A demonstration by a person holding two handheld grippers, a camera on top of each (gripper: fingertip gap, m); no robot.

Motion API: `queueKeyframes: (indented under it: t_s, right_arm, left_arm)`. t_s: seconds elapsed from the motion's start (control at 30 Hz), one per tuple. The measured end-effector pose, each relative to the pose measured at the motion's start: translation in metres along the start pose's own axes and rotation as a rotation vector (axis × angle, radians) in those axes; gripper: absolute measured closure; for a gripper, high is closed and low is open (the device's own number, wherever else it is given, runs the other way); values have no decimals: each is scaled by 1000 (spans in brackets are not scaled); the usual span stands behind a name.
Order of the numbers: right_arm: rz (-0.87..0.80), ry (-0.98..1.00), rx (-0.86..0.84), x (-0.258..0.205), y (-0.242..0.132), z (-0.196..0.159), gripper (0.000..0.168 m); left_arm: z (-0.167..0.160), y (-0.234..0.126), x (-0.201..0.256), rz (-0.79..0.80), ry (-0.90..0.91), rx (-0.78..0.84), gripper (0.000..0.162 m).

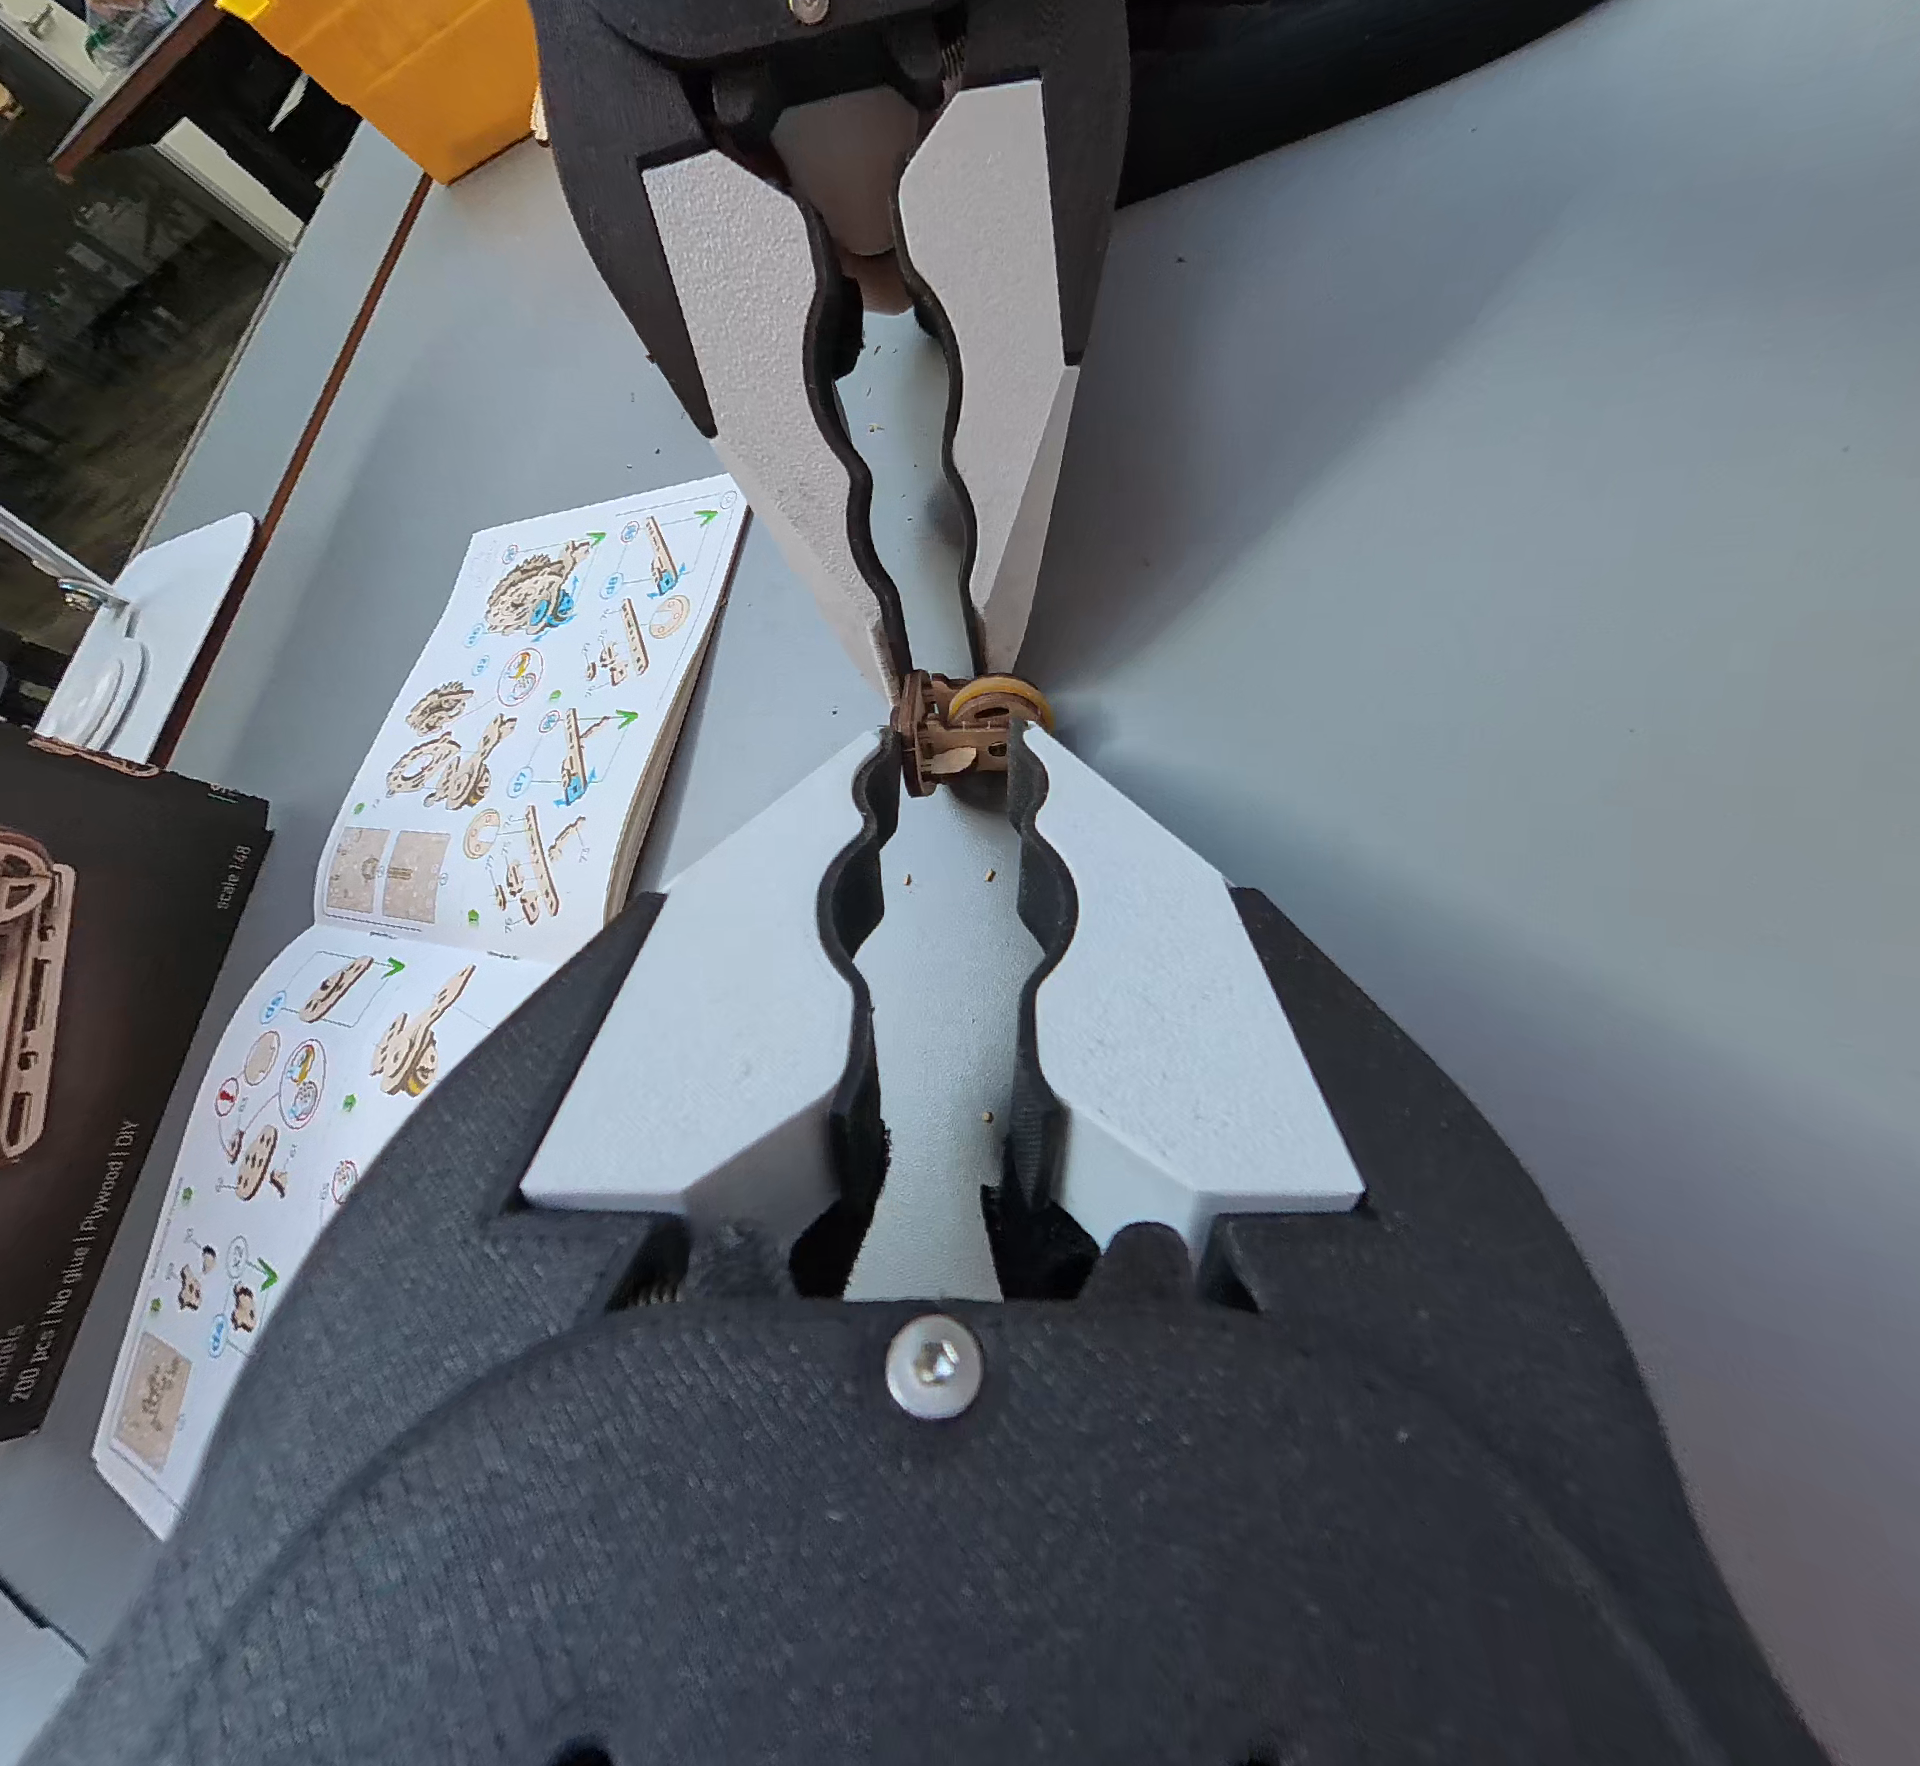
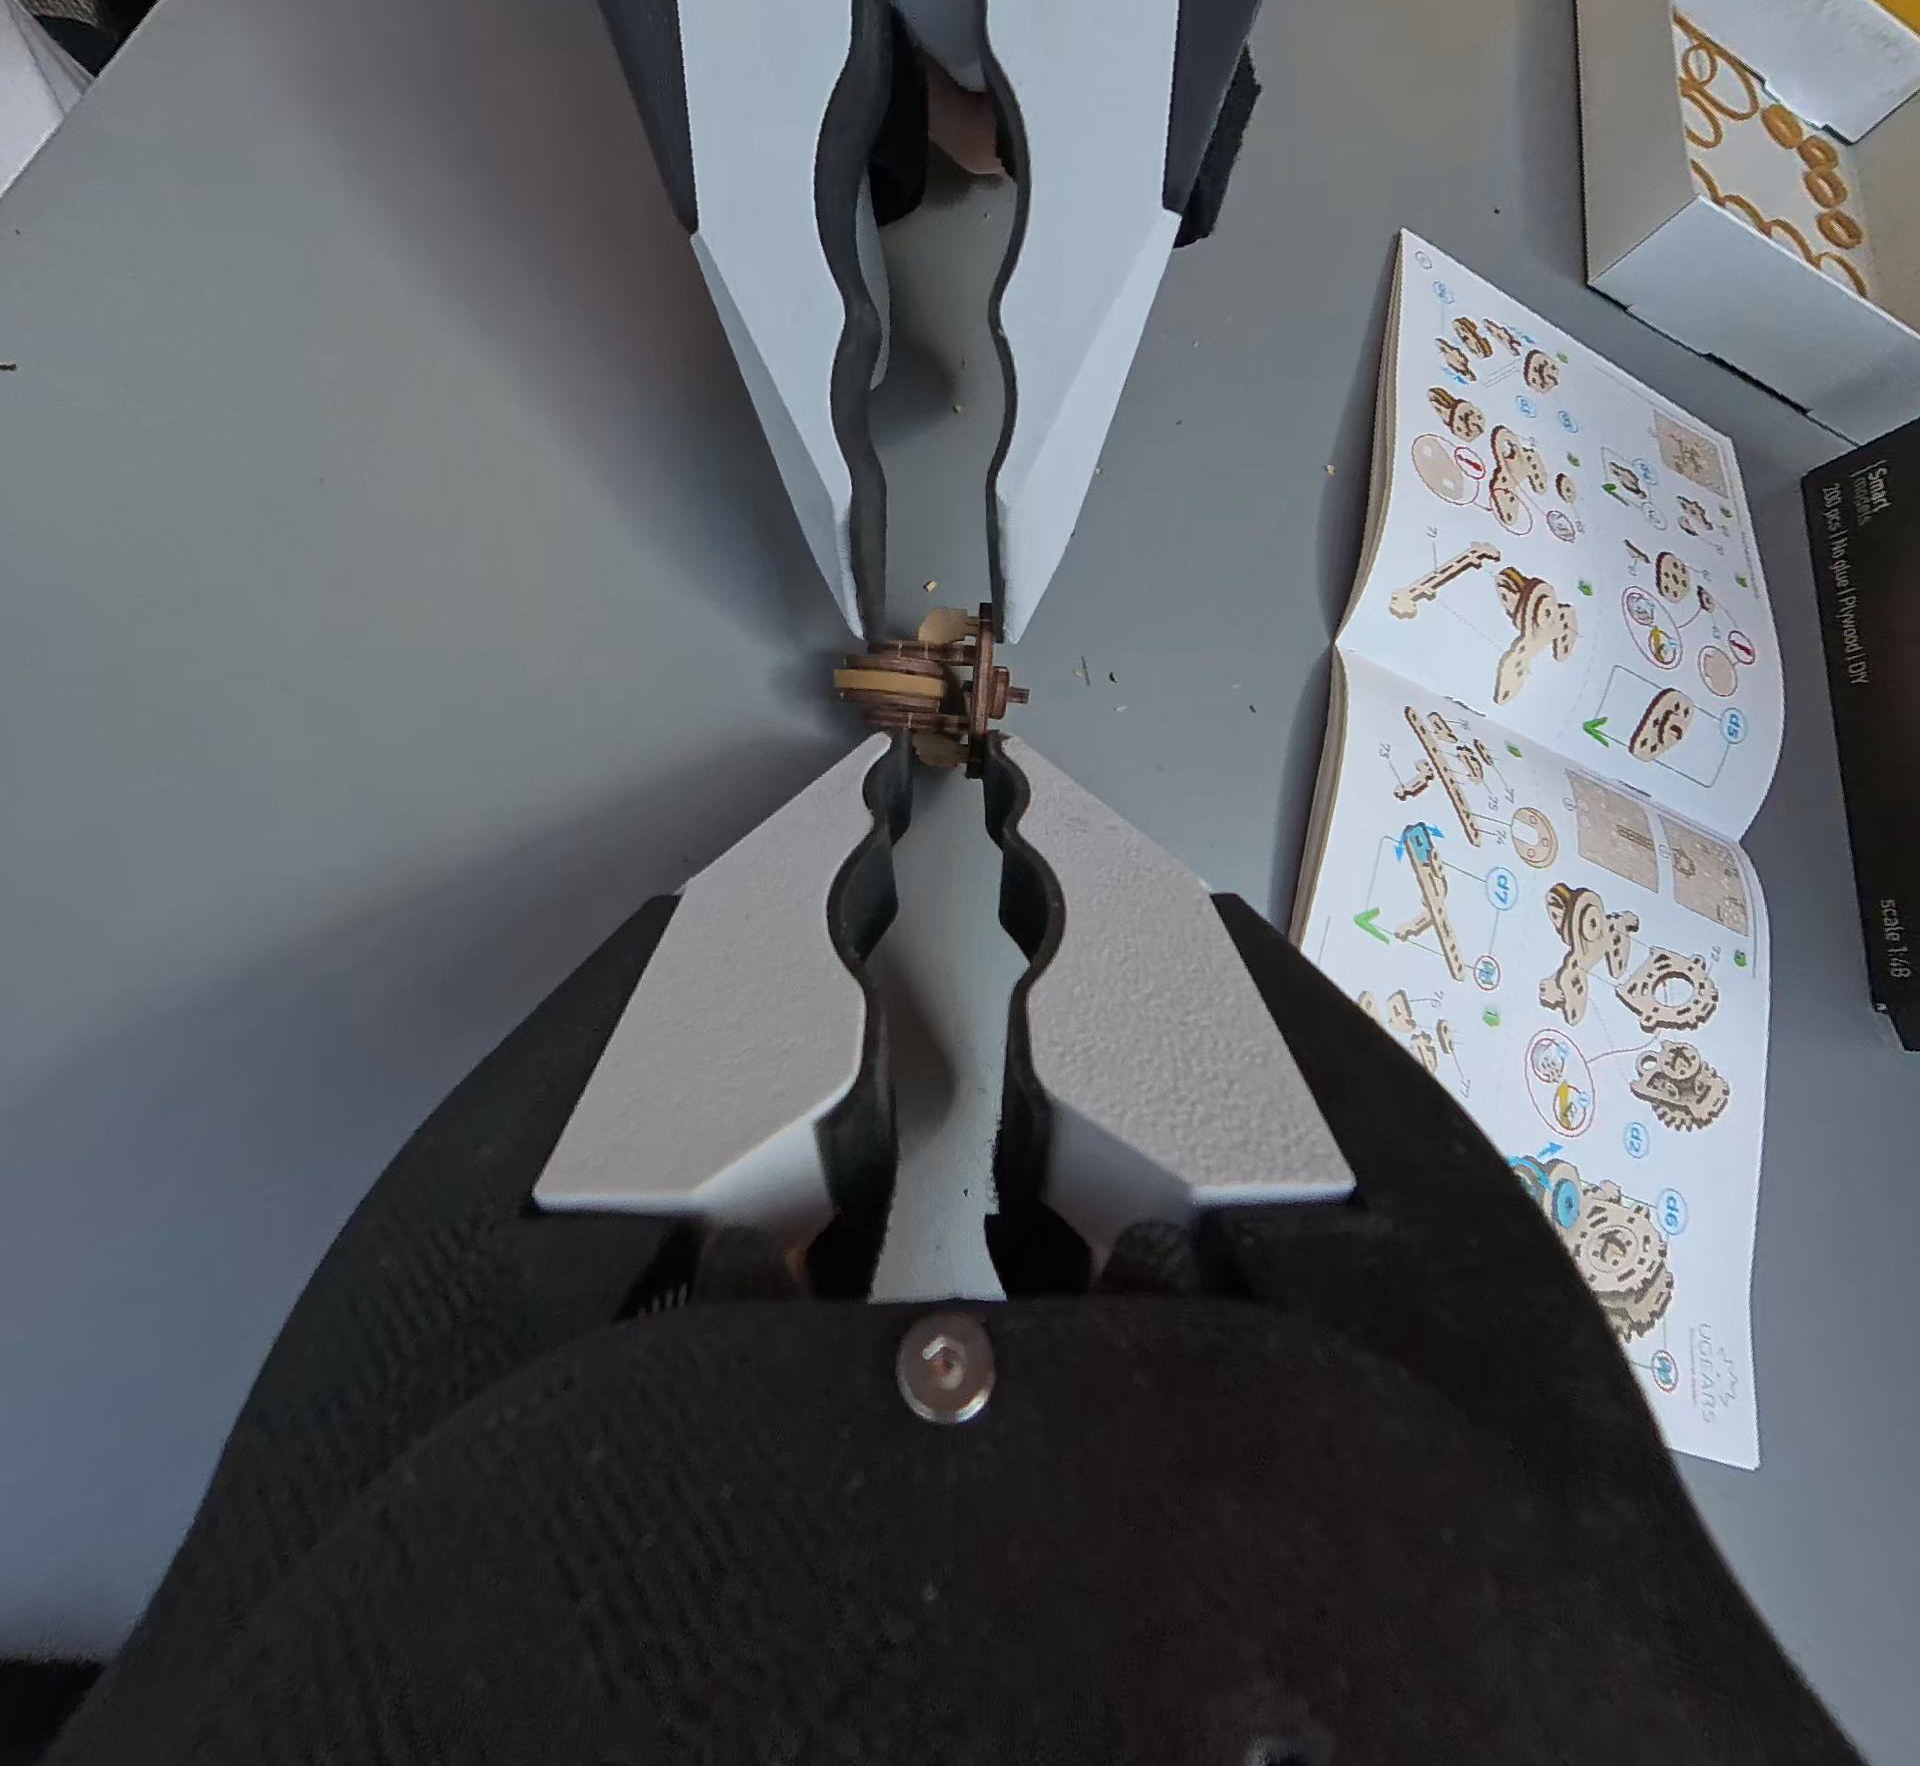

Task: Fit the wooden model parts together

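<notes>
- The wooden model parts (image 1: 961, 729) hang above the grey counter (image 1: 1455, 677), pinched between the two grippers that meet tip to tip.
- The left gripper (image 1: 951, 745) has its jaws nearly closed on the disc-and-frame piece.
- The right gripper (image 2: 940, 750) has its jaws equally narrow, clamped at the tips on the stacked wheel end.
- Both are equally near; the assembly's axis seems to run across the jaws, so I judge the push goes straight along the grippers' shared line.
- The instruction booklet (image 2: 1538, 781) lies open beside them.

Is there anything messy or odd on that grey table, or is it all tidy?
Only small things: pale wood crumbs lie scattered on the grey table under the wooden model parts. The instruction booklet lies open, its pages bowed rather than flat. Nothing looks broken or spilled.
</notes>
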State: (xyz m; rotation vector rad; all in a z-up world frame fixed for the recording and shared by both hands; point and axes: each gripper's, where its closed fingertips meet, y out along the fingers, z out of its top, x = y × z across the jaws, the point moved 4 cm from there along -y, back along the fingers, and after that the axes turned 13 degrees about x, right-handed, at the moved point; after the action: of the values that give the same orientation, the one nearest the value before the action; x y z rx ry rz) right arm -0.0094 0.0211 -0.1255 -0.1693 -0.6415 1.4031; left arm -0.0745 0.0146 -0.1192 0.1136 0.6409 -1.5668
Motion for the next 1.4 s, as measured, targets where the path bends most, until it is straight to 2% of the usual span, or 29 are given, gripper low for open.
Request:
queueKeyframes:
  t_s: [0.2, 0.5, 0.83, 1.1, 1.2, 1.4]
  right_arm:
    - [-11, 18, 31, 1, -4, 3, 147]
    - [-19, 8, 26, -2, -4, 7, 147]
    - [-9, 47, 56, 2, -10, 5, 151]
    - [6, 20, 57, 0, -9, 4, 155]
    - [8, 24, 58, 0, -9, 3, 155]
    - [16, 44, 59, 1, -10, 0, 155]
  left_arm:
    - [-8, -1, -3, 18, -14, -29, 150]
    - [-10, 1, -2, 27, -4, -47, 151]
    - [-3, 0, 0, -1, -32, -11, 131]
    - [-7, 4, -2, -20, -22, -54, 130]
    - [-9, 4, -4, 1, -32, -54, 136]
    - [-9, 3, -4, 14, -19, -61, 139]
